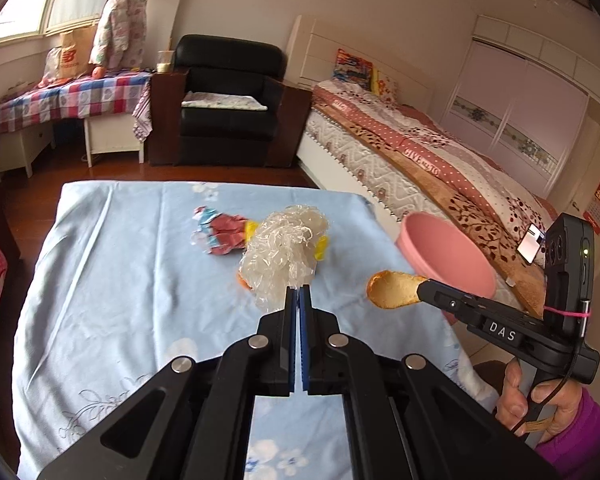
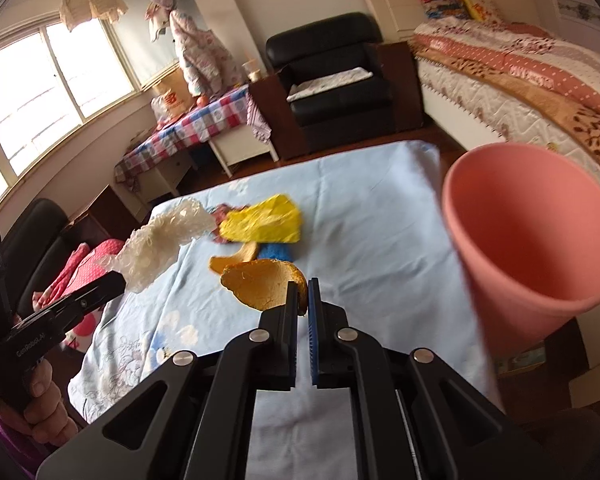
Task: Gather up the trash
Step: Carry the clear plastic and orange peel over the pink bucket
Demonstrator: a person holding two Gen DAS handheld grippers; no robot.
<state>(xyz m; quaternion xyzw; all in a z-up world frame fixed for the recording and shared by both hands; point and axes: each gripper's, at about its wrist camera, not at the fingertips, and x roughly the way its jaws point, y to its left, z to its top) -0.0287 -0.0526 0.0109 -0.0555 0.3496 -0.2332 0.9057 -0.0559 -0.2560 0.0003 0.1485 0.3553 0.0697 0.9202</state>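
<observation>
My left gripper (image 1: 299, 289) is shut on a crumpled wad of clear plastic film (image 1: 284, 250), held above the blue-clothed table (image 1: 112, 280). That same clear plastic film (image 2: 160, 240) hangs from the left gripper (image 2: 122, 280) at the left of the right wrist view. My right gripper (image 2: 303, 283) is shut on a piece of orange peel (image 2: 260, 282), lifted off the cloth. The right gripper (image 1: 420, 290) and the orange peel (image 1: 392, 290) also show in the left wrist view. A pink bin (image 2: 528, 240) stands off the table's right edge.
On the cloth lie a crumpled red-and-blue wrapper (image 1: 220, 232), a yellow wrapper (image 2: 264, 220), a second piece of peel (image 2: 236, 260) and a blue scrap (image 2: 276, 254). A bed (image 1: 440, 152), a black armchair (image 1: 228, 96) and a checked side table (image 1: 68, 96) stand beyond.
</observation>
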